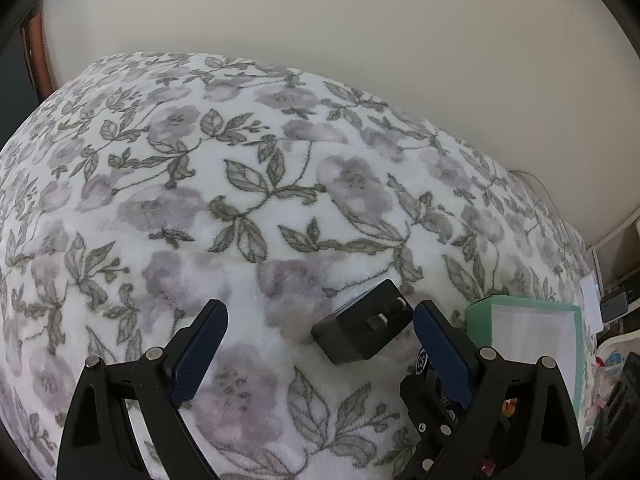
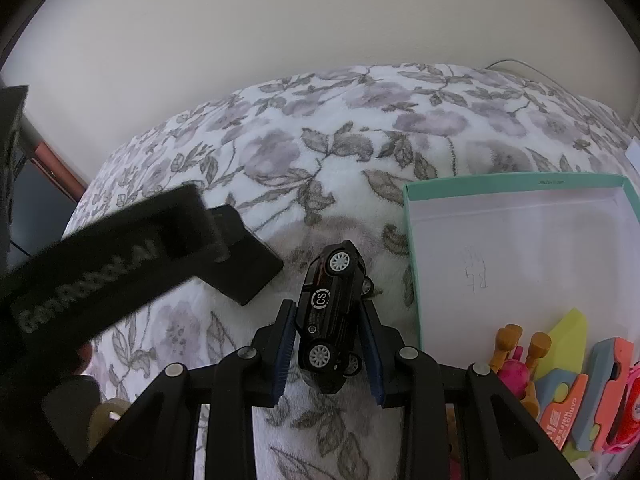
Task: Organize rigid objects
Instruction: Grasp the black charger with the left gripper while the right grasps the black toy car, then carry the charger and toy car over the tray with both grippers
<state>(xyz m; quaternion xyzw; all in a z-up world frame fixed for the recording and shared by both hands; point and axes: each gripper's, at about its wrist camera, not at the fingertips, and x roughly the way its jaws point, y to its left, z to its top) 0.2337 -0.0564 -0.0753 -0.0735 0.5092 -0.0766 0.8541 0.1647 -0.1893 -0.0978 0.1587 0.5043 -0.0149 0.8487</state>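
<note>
A black toy car [image 2: 334, 312] is held on its side between the blue pads of my right gripper [image 2: 328, 308], above the floral blanket and left of the mint-green box [image 2: 412, 240]. A black plug adapter [image 1: 362, 328] lies on the blanket between the open fingers of my left gripper [image 1: 320, 316], nearer the right finger; it also shows in the right wrist view [image 2: 248, 260], partly hidden by the left gripper's body. The box [image 1: 480, 312] sits just right of the left gripper. Its white inside holds several colourful toys [image 2: 560, 380] at the near end.
A floral blanket [image 1: 240, 200] covers the bed up to a cream wall. A white cable [image 2: 516, 65] runs along the far right edge. Dark furniture [image 2: 28, 208] stands at the left. Clutter [image 1: 616, 304] sits beyond the bed at the right.
</note>
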